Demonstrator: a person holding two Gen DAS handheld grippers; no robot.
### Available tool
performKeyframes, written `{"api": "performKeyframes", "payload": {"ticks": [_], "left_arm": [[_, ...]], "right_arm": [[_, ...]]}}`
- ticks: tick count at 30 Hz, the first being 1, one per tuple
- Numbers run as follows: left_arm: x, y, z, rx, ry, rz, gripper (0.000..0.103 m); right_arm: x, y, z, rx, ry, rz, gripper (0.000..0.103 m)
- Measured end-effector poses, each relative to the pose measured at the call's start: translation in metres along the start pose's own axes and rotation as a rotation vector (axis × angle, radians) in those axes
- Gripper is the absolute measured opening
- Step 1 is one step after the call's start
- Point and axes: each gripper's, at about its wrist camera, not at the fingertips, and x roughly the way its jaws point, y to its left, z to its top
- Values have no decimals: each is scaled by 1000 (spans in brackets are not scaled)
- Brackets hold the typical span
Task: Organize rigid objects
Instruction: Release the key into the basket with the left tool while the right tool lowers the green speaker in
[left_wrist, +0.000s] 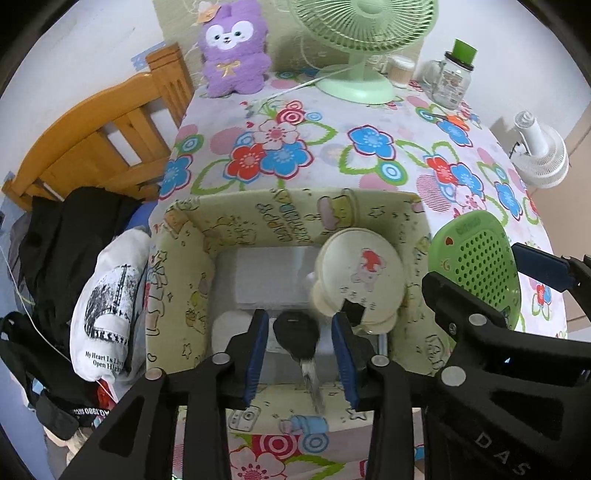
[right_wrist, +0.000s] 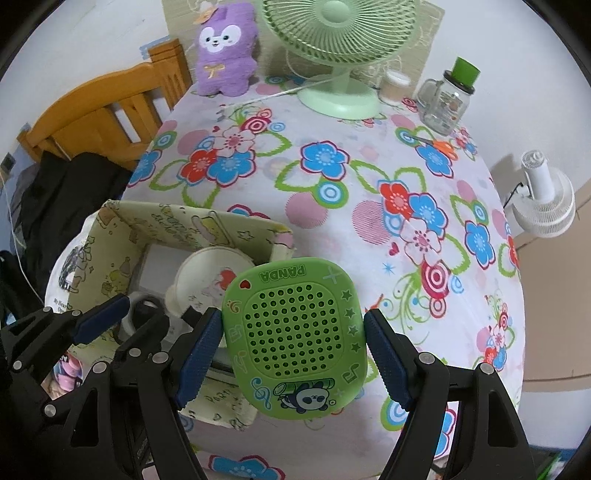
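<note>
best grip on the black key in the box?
Grip the key by its thick black head, from straight above. The thin metal blade offers little purchase, and the round cream case crowds its right, so span the head's flat sides inside the box.

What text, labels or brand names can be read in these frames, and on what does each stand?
"PANDA": green perforated case, seen upside down.
"My Heart Is Live / Open High", cut off: white printed garment.
"DAS": right gripper body.
Storage box lettering: inverted, unclear.
Glass jar label: too small.

green case (right_wrist: 295, 341): "PANDA" | white shirt (left_wrist: 107, 314): "My Heart Is Live"
</note>
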Motion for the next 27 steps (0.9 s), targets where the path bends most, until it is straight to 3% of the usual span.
{"api": "performKeyframes", "payload": {"ticks": [1,3,5,9,18,27], "left_arm": [[1,2,0,-5,3,-1,42],[1,6,0,-11,6,1,59],[1,8,0,-4,5,14,70],[2,12,-1,20,11,28,84],[7,29,2,74,49,60,92],[13,48,10,129,70,-2,95]], "right_arm": [[0,2,1,-3,0,0,80],[0,6,3,-15,-2,6,80],[1,12,5,-31,-6,12,80],[3,26,9,-71,-7,20,80],[12,48,20,-137,0,57,80],[22,67,33,-190,10,106,80]]}}
